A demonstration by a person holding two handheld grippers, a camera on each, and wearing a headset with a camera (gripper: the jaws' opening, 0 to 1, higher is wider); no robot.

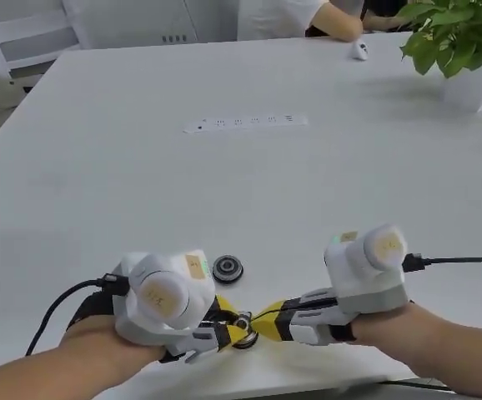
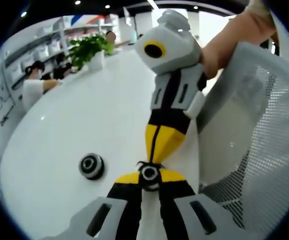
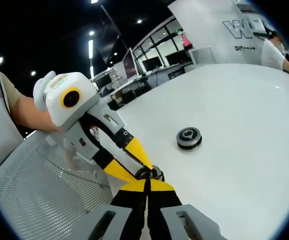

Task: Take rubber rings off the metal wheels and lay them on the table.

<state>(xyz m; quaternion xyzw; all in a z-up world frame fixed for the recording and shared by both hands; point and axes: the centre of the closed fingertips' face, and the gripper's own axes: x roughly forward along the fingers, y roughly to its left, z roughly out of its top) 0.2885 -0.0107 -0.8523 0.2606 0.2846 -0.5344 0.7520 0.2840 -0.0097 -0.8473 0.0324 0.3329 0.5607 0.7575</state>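
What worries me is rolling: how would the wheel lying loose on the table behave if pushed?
The wheel lies flat, so it would probably slide, not roll. Its metal hub looks stiff and likely heavy for its size.

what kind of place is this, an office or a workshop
Probably an open-plan office or lab: a big white table with a power strip on it, a potted plant, and a mesh office chair.

Large letters on the far wall (image 3: 237,26) begin with a W, perhaps "WO". The smaller line beneath is too blurred to read.
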